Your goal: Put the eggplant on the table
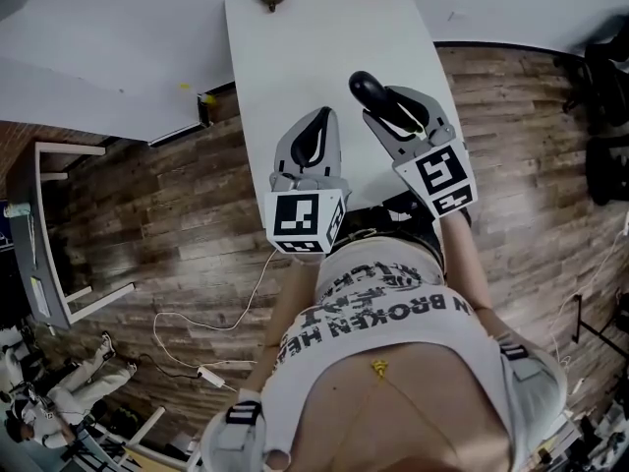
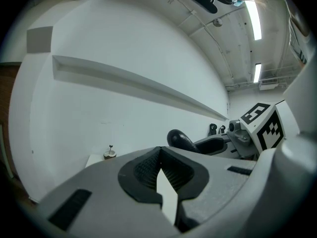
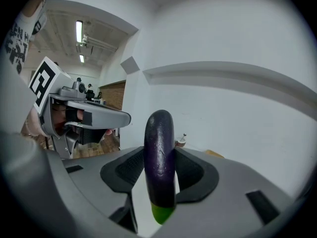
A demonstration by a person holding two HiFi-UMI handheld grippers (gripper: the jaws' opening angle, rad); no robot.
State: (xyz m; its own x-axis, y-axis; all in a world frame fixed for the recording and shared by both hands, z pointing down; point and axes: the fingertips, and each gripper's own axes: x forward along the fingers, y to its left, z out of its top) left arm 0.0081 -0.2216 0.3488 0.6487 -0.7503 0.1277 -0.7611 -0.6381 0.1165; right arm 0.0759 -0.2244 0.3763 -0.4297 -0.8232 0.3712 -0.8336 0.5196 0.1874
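R gripper [image 3: 159, 155] is clamped on the eggplant [image 3: 159, 133] over the table [image 1: 295, 57], L gripper [image 2: 159, 151] shut & empty; if I let go too high it'll prob bounce, roll off the edge.

Soft, even light fills the head view; the white table [image 1: 324, 96] is nearly blown out and shadows are faint. Both gripper views bulge like a fisheye, with black corners. Ceiling strip lights [image 2: 253, 19] glare at one o'clock in the left gripper view and at eleven o'clock in the right. The eggplant [image 3: 159, 162] carries small highlights.
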